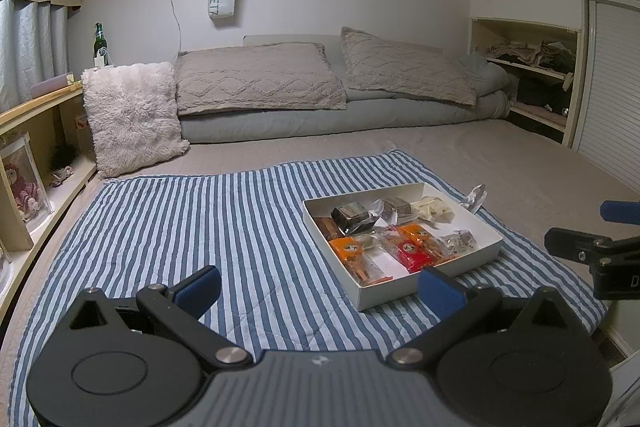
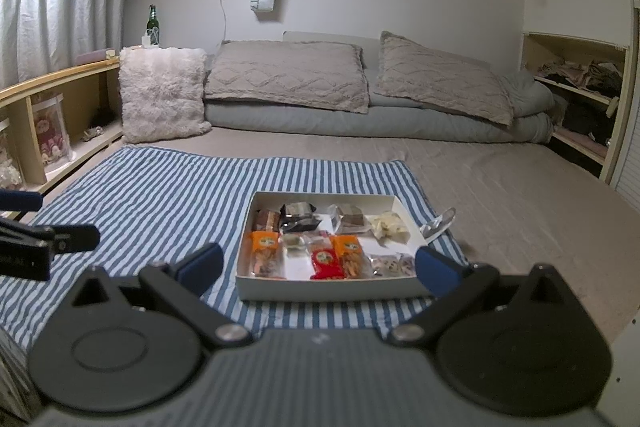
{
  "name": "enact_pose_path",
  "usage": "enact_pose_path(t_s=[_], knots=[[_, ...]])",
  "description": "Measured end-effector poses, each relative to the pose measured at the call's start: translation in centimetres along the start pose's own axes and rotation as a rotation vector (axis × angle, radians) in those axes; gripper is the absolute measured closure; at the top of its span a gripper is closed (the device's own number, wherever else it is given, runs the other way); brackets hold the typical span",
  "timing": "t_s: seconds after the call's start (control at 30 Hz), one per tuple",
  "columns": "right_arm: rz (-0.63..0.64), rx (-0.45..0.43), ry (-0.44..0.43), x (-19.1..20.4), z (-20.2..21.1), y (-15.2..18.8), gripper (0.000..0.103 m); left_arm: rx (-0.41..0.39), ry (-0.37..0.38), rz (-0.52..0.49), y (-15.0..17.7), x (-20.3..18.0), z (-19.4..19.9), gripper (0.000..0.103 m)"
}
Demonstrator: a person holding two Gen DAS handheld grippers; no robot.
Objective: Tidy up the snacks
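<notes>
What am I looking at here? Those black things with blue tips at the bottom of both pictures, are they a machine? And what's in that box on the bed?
No robot arm: a person holds two hand tools, each with a camera looking along its claw. One picture looks from the left claw, the other from the right claw. Both are open and hold nothing. Ahead, on a striped blanket spread over the bed, sits a white box of wrapped snacks, such as a red packet and orange packets. One clear wrapper lies outside, beside the box.

Bed (image 2: 500,187), striped blanket (image 2: 160,187), pillows (image 2: 286,75)
</notes>
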State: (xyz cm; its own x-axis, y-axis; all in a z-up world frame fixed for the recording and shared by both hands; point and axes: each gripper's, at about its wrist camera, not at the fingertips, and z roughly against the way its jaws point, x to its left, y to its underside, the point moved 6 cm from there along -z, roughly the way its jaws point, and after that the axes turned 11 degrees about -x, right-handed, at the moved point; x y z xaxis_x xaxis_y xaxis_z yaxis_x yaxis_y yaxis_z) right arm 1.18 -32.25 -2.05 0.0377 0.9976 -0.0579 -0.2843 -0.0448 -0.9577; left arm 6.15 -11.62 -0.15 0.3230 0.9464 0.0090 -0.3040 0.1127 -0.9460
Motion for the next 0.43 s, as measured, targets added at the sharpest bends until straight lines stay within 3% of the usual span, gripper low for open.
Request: enact_pose_path(t_s=[0.43], knots=[[0.001,0.0,-0.004,-0.25,-0.09,-0.04,0.0,0.004,-0.014,0.005,-0.21,0.02,0.03,0.0]])
